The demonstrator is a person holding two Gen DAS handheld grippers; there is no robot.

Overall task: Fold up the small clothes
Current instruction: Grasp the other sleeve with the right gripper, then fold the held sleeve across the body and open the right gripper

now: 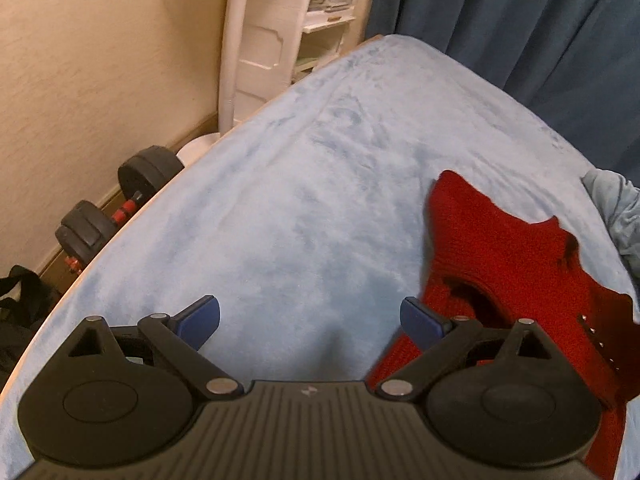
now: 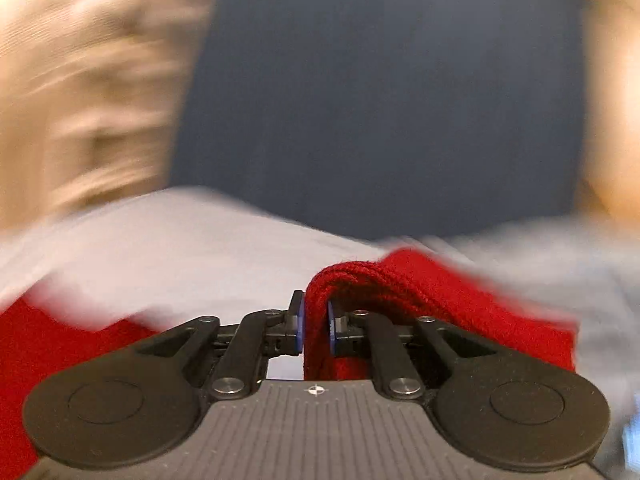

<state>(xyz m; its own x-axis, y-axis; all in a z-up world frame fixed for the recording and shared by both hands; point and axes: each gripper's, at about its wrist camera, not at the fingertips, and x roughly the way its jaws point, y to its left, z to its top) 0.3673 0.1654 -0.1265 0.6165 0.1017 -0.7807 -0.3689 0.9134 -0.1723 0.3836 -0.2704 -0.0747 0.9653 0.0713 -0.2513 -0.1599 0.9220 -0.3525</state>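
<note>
Right gripper (image 2: 314, 326) fingers pinch red knit garment (image 1: 500, 248), fold upright.

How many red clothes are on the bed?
1: the red knit garment lies on the right side of the blue blanket, its edge pinched by the right gripper. More may be hidden.

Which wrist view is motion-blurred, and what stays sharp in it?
Right wrist view: background smeared sideways; the right gripper and the red knit garment pinched in it stay sharp. Left wrist view: mostly crisp, fisheye bends the blue bed cover edge.
</note>
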